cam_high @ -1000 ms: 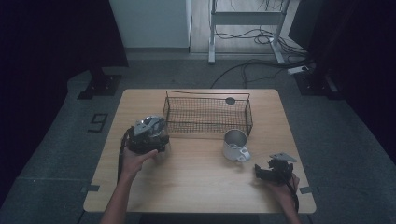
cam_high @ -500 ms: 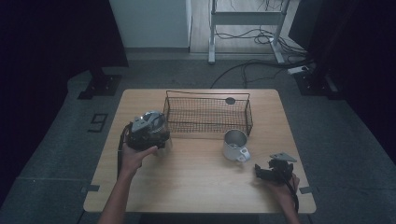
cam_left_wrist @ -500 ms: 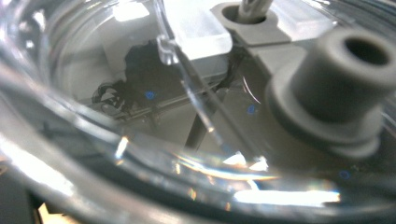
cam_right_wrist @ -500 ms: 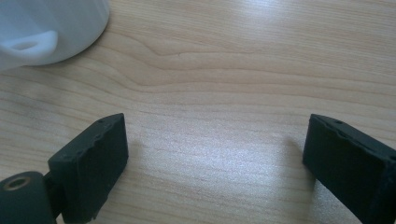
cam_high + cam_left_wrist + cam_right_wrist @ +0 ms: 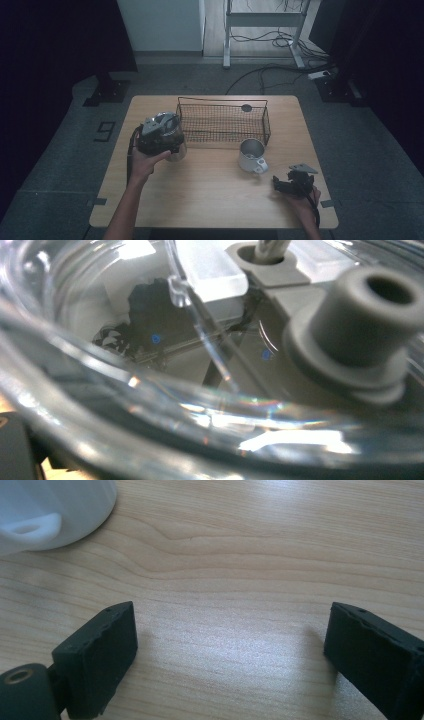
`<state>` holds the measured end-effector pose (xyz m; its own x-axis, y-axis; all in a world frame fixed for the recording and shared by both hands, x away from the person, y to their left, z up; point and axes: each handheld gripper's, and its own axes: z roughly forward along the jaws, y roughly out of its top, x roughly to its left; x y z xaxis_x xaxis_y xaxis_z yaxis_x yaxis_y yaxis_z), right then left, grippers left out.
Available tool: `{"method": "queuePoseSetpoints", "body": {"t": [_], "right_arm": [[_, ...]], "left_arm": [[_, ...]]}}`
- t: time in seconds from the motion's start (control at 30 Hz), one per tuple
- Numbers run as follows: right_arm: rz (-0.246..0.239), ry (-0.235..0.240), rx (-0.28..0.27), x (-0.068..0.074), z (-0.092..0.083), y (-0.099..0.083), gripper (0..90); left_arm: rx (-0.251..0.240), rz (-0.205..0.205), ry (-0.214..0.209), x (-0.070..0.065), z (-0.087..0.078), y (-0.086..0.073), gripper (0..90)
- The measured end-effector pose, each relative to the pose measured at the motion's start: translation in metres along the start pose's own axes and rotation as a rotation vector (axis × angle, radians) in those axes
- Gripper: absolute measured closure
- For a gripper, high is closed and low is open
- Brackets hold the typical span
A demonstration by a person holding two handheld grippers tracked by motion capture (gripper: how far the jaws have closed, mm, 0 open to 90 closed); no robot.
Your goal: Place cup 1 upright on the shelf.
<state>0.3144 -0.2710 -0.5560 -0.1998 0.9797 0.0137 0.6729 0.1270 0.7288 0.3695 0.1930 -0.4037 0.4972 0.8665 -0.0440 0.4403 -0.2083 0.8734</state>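
Looking down from the high view, a wooden surface [image 5: 210,185] carries a black wire basket [image 5: 222,122] near its far edge, with a small dark round thing [image 5: 246,107] at the basket's far right side. Just in front of the basket's right end stands a metal cup [image 5: 251,155], its handle turned toward the person. At the left, the person's left hand [image 5: 145,162] holds the left hand-held gripper [image 5: 159,134] up against a clear glass jar [image 5: 172,142], which sits just beside the basket's left end; from here I cannot tell whether the jar rests on the surface or is lifted. At the right, the right hand [image 5: 300,200] rests the right hand-held gripper [image 5: 290,182] low on the surface, near the cup but apart from it.

From the left gripper view, the clear jar's curved wall [image 5: 150,405] sits right against the camera, with a grey lid part and its round spout [image 5: 370,325] seen through the glass. The jaws are hidden behind the glass, so how far they stand apart cannot be told.

From the right gripper view, the two black jaws stand wide apart with nothing between them, just bare wood grain [image 5: 235,605]. The cup's pale side and handle [image 5: 35,527] show at the upper left, clear of the jaws.
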Motion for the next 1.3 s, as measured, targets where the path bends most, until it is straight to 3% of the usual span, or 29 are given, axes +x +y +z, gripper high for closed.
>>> {"method": "queuePoseSetpoints", "body": {"t": [1.3], "right_arm": [[-0.003,0.000,-0.001,0.000,0.000,0.000,6.9]], "left_arm": [[-0.006,0.008,-0.011,-0.008,0.013,0.027,3.7]]}}
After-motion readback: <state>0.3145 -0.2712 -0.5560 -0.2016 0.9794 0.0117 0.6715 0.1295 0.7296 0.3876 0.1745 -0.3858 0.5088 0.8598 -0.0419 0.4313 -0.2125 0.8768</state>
